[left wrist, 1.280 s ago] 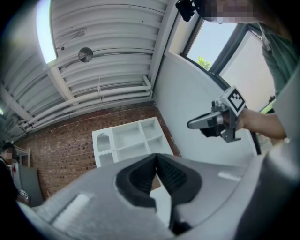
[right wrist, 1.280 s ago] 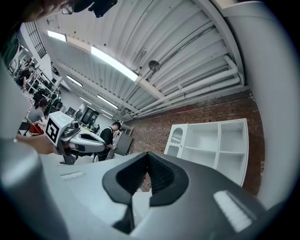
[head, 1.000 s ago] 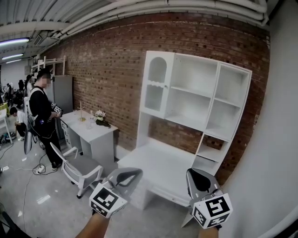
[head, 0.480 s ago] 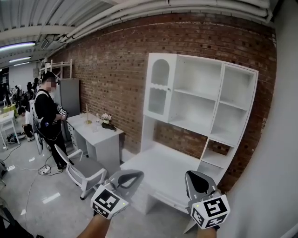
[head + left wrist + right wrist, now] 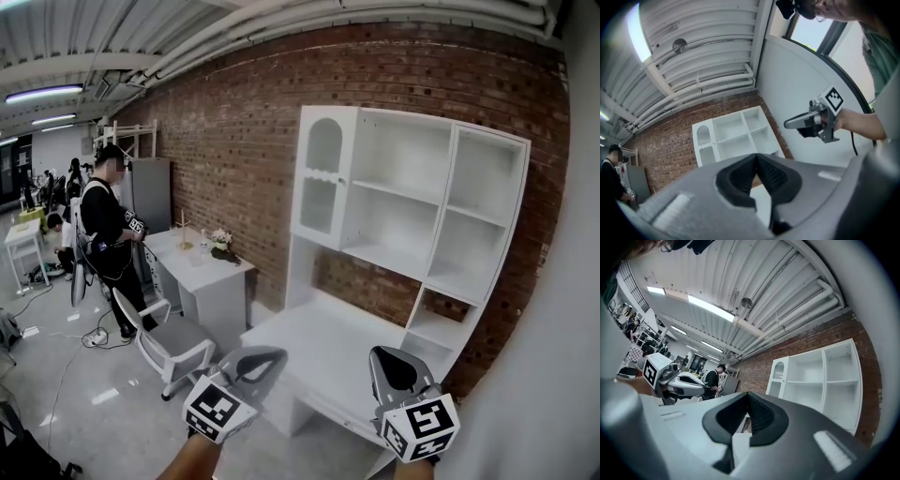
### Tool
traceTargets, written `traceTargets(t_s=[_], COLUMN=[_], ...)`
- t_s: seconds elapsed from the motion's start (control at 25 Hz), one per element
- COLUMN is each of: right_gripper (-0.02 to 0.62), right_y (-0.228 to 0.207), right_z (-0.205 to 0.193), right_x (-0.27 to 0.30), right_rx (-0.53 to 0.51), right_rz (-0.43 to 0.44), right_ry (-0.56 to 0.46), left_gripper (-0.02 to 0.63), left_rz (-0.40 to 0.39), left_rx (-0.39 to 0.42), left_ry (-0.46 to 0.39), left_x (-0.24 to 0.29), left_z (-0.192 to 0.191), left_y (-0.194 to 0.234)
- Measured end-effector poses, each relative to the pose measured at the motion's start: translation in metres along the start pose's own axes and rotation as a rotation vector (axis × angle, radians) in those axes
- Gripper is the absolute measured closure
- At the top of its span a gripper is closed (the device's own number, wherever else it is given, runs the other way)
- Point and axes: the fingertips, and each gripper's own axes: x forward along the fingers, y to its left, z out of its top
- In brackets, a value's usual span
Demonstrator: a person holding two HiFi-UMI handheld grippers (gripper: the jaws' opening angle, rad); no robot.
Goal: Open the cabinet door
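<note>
A tall white desk hutch [image 5: 412, 202] stands against the brick wall. Its only door, a narrow white cabinet door [image 5: 323, 178] with an arched window, closes the upper left compartment. It also shows in the left gripper view [image 5: 704, 139] and the right gripper view [image 5: 778, 376]. My left gripper [image 5: 270, 355] and right gripper [image 5: 388, 355] hover low in the head view, well short of the hutch. Both point toward it. The left gripper [image 5: 756, 156] has its pads together with nothing between them. So does the right gripper [image 5: 747, 394].
The hutch's white desktop [image 5: 319, 342] juts out below the shelves. To the left stand a white desk with flowers [image 5: 202, 272], a grey and white chair [image 5: 169, 342] and a standing person [image 5: 111, 234]. A pale wall [image 5: 562, 337] closes the right side.
The hutch has grown slightly larger in the head view, and the person and desk at left have shifted right. Both grippers keep their place at the bottom and stay shut.
</note>
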Motion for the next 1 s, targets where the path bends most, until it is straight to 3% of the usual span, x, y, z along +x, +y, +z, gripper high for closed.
traceTargets(t_s=[0.48,1.0], right_gripper=[0.589,0.589], right_y=[-0.035,-0.053], right_z=[-0.021,-0.037], right_x=[0.014,0.061], right_rx=[0.014,0.018], right_rz=[0.018,-0.063], right_ry=[0.001,0.043], left_gripper=[0.604,0.604], left_rz=[0.01,-0.064], left_rx=[-0.009,-0.022], left_ry=[0.019,-0.015], left_x=[0.037,0.078], left_z=[-0.016,-0.036], left_y=[-0.003,0.046])
